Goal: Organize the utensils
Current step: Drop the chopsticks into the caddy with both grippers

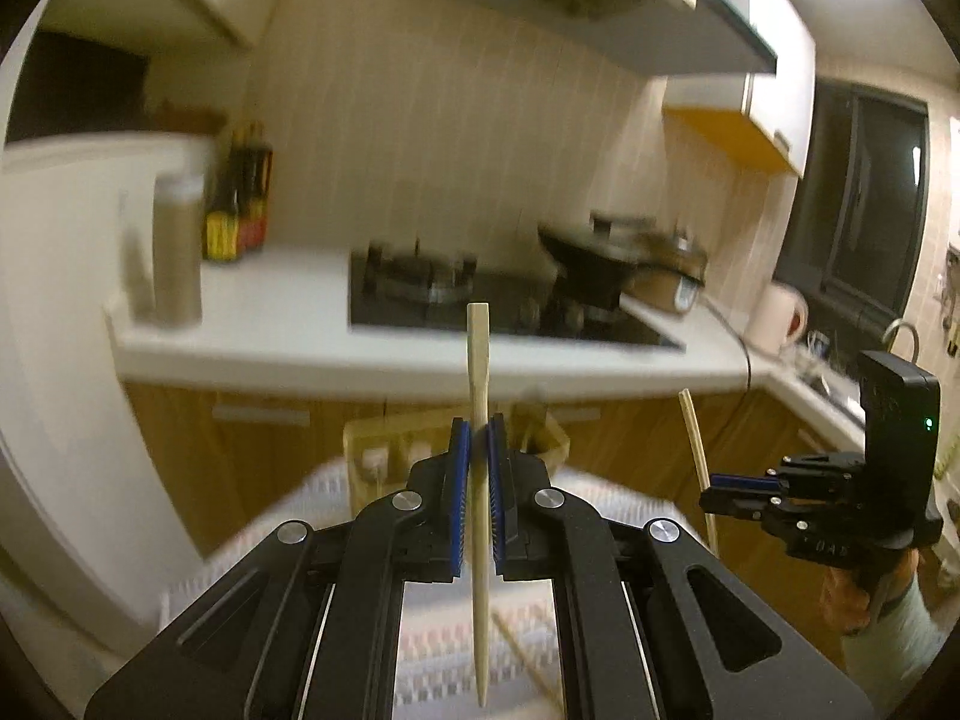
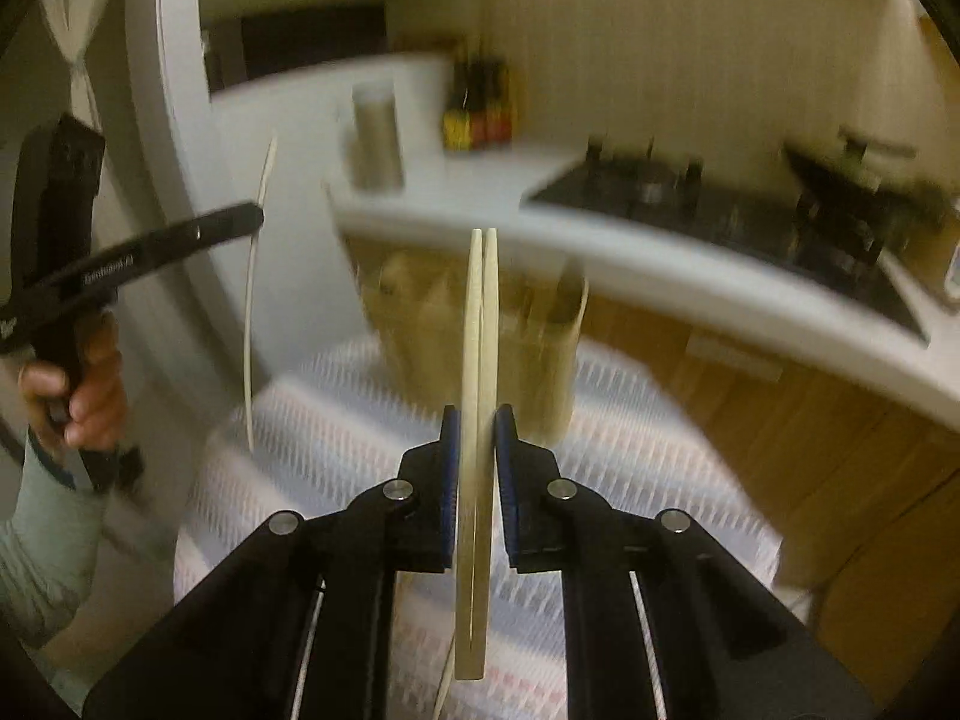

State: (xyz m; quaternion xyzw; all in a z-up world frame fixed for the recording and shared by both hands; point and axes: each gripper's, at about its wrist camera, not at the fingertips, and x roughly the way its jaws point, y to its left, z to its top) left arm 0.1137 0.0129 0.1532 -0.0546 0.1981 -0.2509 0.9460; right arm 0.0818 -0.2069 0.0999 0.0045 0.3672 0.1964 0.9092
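Two grippers each pinch pale wooden chopsticks upright above a table. In the left wrist view, a single chopstick (image 1: pixel 478 468) stands clamped between the blue pads (image 1: pixel 461 480) of the left gripper (image 1: pixel 478 429), its blunt end uppermost and its tapered tip pointing down. In the right wrist view, a pair of chopsticks (image 2: pixel 478 450) lying side by side is pressed between the pads of the right gripper (image 2: pixel 478 420). Just beyond both grippers, a wooden utensil holder (image 2: pixel 474 336) stands on the table's white patterned cloth (image 2: pixel 630 438), blurred. Another thin chopstick (image 1: pixel 528 666) lies on the cloth below the left gripper. Behind the table runs a white counter (image 1: pixel 288 324) with a black gas stove (image 1: pixel 456 294), a dark wok (image 1: pixel 594 264) and sauce bottles (image 1: pixel 240 198). A hand (image 2: pixel 84 384) grips the left gripper's handle.
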